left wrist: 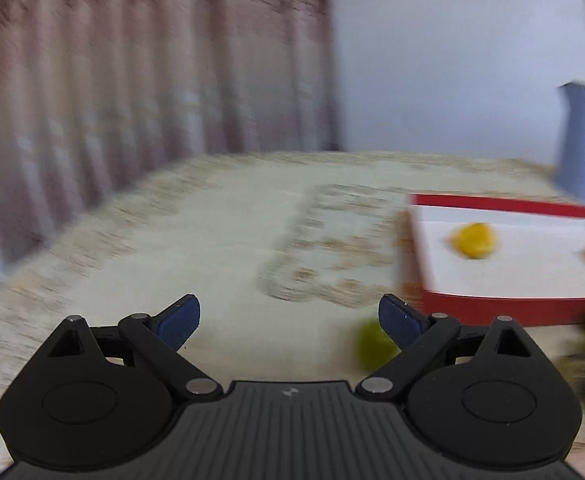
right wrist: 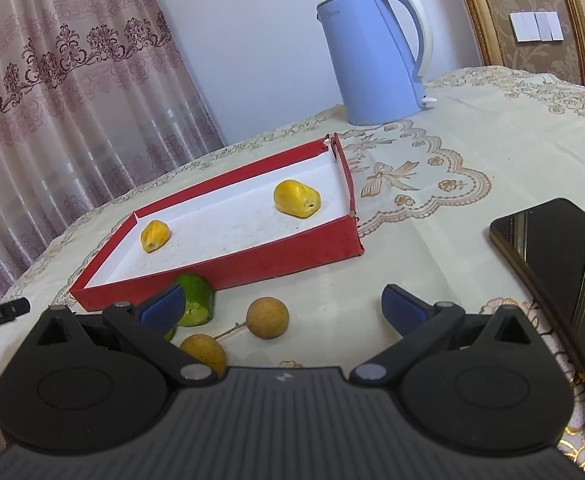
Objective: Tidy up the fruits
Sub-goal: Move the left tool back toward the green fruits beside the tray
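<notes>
Holding: nothing in either of your grippers.
Left gripper (left wrist: 288, 320): your jaws spread wide, blurred view, green fruit (left wrist: 372, 344) by its right finger.
Right gripper (right wrist: 282, 308): your jaws released, two longans (right wrist: 267, 317) between them.
Red tray (right wrist: 292, 256): at 12 o'clock, two yellow fruits (right wrist: 297, 199) inside.
Kettle (right wrist: 372, 56): 1 o'clock.

A blue kettle (right wrist: 376, 56) is stood at the back of a cream embroidered tablecloth (right wrist: 472, 140). A dark phone (right wrist: 564, 264) is laid at the right edge. Patterned curtains (right wrist: 52, 100) are hung behind; wall switches (right wrist: 536, 27) are seen.
</notes>
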`<state>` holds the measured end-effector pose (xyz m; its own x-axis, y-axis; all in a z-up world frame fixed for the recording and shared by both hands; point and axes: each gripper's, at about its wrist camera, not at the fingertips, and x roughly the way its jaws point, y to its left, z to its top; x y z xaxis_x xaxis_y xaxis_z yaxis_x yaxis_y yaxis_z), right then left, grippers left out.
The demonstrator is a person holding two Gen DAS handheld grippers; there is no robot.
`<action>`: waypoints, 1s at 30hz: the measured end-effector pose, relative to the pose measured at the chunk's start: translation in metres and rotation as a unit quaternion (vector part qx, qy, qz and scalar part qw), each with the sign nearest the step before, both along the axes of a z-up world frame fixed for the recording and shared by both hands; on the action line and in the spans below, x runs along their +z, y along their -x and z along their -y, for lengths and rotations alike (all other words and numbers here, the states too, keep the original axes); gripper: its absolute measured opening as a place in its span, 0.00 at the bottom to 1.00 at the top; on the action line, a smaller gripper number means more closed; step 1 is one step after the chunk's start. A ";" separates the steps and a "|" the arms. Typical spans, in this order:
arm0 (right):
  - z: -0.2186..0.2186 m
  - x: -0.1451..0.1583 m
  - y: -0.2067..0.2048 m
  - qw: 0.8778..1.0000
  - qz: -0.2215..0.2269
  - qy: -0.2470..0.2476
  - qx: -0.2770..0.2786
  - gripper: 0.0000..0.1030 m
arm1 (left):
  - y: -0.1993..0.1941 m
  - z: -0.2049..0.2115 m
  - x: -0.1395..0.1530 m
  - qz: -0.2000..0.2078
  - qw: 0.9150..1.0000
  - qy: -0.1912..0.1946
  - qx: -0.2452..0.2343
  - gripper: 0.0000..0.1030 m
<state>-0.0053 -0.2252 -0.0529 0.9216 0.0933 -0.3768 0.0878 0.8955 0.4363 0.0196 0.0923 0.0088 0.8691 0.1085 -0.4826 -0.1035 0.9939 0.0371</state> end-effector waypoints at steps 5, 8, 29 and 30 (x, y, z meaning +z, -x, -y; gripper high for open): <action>0.001 -0.001 0.000 1.000 0.001 -0.003 -0.003 1.00 | -0.007 0.025 -0.009 -0.003 0.999 -0.027 -0.024 0.94; 0.002 -0.002 -0.001 1.000 -0.003 -0.008 -0.004 1.00 | -0.014 0.033 -0.015 -0.011 0.998 -0.056 -0.022 0.94; 0.003 -0.003 -0.001 1.000 -0.003 -0.012 -0.004 1.00 | -0.024 0.052 -0.022 -0.048 0.996 -0.038 -0.062 0.93; 0.003 -0.003 -0.001 1.000 -0.003 -0.012 -0.004 1.00 | -0.021 0.051 -0.022 -0.046 0.996 -0.040 -0.071 0.93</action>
